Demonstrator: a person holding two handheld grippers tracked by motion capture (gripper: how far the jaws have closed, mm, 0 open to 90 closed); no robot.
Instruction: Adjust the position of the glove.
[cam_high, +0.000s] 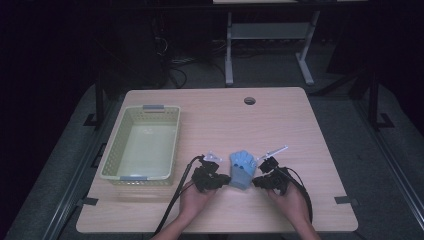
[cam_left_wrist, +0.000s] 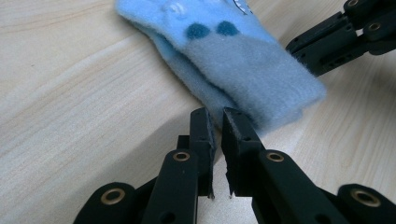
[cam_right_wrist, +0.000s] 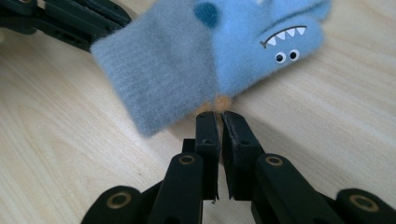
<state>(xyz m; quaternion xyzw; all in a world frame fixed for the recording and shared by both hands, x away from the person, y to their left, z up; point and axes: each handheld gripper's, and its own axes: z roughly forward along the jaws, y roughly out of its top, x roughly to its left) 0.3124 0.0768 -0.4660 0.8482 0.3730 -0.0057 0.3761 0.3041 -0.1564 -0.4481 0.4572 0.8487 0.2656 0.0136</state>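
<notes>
With both grippers' fingers (cam_left_wrist: 201, 128) pinching thin edges of the mitten (cam_high: 241, 170) right of the basket (cam_high: 141, 145), fabric may slip free onto the worktop (cam_high: 280, 120)

High view overhead facing forward, tool views close, sharing glove (cam_high: 242, 169)

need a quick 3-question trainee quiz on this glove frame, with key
1. True or false: the left gripper and the right gripper both pinch edges of the blue glove.
2. Where is the yellow-green basket? A) holding the glove B) left of the glove, apart from it C) on the floor
3. What face details show on the glove in the right gripper view?

Key:
1. True; each pair of jaws is nearly closed on the fabric, from opposite sides.
2. B
3. A toothy mouth and two small eyes.
</notes>
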